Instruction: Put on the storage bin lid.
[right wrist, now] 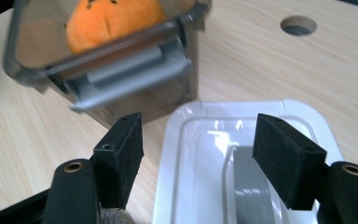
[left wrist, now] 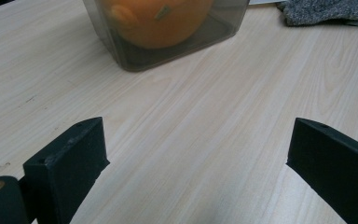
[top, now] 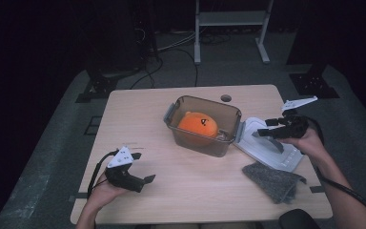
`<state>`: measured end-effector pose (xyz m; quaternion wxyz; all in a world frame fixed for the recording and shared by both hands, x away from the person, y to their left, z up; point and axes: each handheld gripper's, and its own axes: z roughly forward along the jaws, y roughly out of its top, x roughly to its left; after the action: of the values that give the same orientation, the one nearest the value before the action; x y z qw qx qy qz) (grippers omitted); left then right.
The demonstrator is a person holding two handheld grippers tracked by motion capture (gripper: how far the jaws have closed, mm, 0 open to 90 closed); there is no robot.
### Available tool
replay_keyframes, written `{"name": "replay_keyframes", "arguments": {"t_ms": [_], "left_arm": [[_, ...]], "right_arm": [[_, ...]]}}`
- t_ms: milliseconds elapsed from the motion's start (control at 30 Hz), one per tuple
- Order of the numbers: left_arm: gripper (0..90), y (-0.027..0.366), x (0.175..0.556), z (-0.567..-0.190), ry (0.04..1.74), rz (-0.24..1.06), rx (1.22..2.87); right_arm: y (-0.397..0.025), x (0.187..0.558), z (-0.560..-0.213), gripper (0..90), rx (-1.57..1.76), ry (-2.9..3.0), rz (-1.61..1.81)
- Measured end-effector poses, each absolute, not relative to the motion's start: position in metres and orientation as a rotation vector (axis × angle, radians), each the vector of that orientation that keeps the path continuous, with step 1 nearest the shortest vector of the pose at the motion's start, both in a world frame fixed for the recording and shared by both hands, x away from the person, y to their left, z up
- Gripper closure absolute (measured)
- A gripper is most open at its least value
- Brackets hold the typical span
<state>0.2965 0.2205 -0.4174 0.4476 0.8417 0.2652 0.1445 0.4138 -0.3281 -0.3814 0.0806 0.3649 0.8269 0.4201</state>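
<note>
Resting near the counter's (top: 181, 191) front-left corner: left hand-held gripper (top: 140, 168), jaws spread wide, holding nothing. Sitting mid-counter toward the far edge: clear container (top: 203, 125) holding an orange plush (top: 198, 124). Hovering over the white lid (top: 267, 148) near the right edge: right hand-held gripper (top: 262, 129), jaws wide, empty. Lying toward the front-right corner: grey cloth (top: 272, 181).

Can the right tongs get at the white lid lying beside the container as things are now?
Probably yes. The right tongs hang open just above the white lid, which lies flat on the table beside the container. Nothing covers the lid's near end; the grey cloth lies off to one side.
</note>
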Motion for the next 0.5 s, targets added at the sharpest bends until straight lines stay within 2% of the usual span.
{"name": "replay_keyframes", "arguments": {"t_ms": [500], "left_arm": [[3.7, 0.22, 0.297, -0.418, 0.655, 0.357, 2.092]], "right_arm": [[-0.346, 0.412, -0.414, 31.8, 1.159, 2.433, 1.212]]}}
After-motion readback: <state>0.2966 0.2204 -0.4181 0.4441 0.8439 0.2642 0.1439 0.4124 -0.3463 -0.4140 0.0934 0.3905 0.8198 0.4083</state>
